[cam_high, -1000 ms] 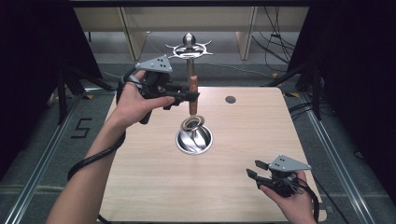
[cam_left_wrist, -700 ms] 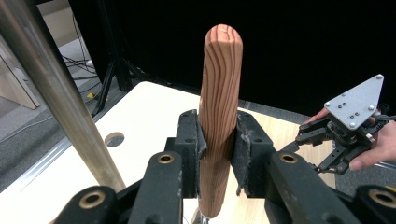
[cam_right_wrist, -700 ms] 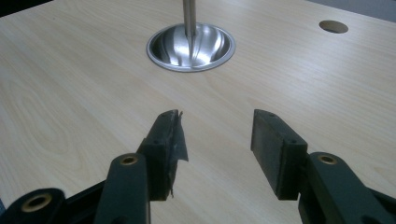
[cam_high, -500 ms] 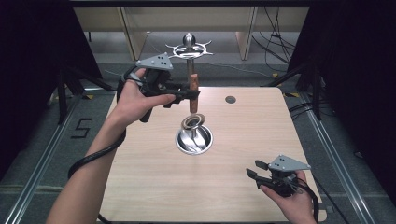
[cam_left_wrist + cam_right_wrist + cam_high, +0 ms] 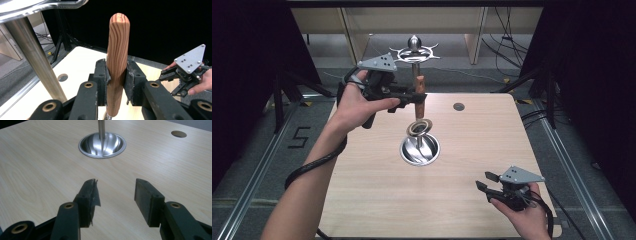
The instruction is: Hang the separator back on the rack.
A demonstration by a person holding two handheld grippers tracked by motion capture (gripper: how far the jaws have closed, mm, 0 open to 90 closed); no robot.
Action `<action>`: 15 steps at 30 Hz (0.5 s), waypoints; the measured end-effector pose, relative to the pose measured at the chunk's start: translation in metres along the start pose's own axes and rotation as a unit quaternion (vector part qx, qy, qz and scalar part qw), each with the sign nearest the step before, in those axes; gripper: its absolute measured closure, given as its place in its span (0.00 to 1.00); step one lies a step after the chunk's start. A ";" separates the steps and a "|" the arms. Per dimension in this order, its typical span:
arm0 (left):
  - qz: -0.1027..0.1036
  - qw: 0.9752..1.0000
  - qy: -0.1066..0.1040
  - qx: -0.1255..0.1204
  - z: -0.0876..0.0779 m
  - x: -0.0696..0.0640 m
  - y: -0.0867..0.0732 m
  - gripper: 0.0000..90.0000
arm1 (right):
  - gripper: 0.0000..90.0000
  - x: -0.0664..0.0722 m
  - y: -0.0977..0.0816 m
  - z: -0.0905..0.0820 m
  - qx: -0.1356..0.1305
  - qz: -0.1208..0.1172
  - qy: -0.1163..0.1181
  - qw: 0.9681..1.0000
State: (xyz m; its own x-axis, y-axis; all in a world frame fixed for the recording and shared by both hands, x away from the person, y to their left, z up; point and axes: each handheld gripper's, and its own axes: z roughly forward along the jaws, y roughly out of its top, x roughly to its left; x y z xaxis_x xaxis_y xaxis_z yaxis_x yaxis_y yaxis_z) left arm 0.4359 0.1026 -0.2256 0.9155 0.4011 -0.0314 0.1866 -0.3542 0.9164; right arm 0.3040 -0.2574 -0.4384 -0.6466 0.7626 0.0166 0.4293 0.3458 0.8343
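- Left hand-held gripper is pinching a wooden handle, held upright between both pads, up around 11 o'clock over the worktop.
- The handle's metal ring end hangs just above the steel stand base at the worktop's centre.
- The stand's pole rises right beside the handle.
- Right hand-held gripper sits near 5 o'clock, jaws spread, nothing between them.

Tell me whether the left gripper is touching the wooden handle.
Touching. The left gripper view shows the left gripper with both pads pressed against the sides of the upright wooden handle, no gap on either side.
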 end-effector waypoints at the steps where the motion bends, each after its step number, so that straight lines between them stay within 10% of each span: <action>1: 0.000 1.000 0.000 0.000 0.000 0.000 0.000 0.81 | 0.58 0.000 0.000 0.000 -0.001 0.000 -0.001 1.000; 15: -0.003 1.000 0.000 -0.002 0.000 0.003 0.006 0.81 | 0.58 0.001 0.000 0.000 0.003 0.007 0.004 1.000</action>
State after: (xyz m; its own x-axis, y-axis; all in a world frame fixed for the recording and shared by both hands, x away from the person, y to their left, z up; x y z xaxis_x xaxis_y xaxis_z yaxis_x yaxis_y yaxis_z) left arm 0.4396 0.1020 -0.2201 0.9144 0.4032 -0.0359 0.1899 -0.3489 0.9177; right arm 0.3031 -0.2564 -0.4388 -0.6455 0.7630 0.0329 0.4428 0.3388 0.8302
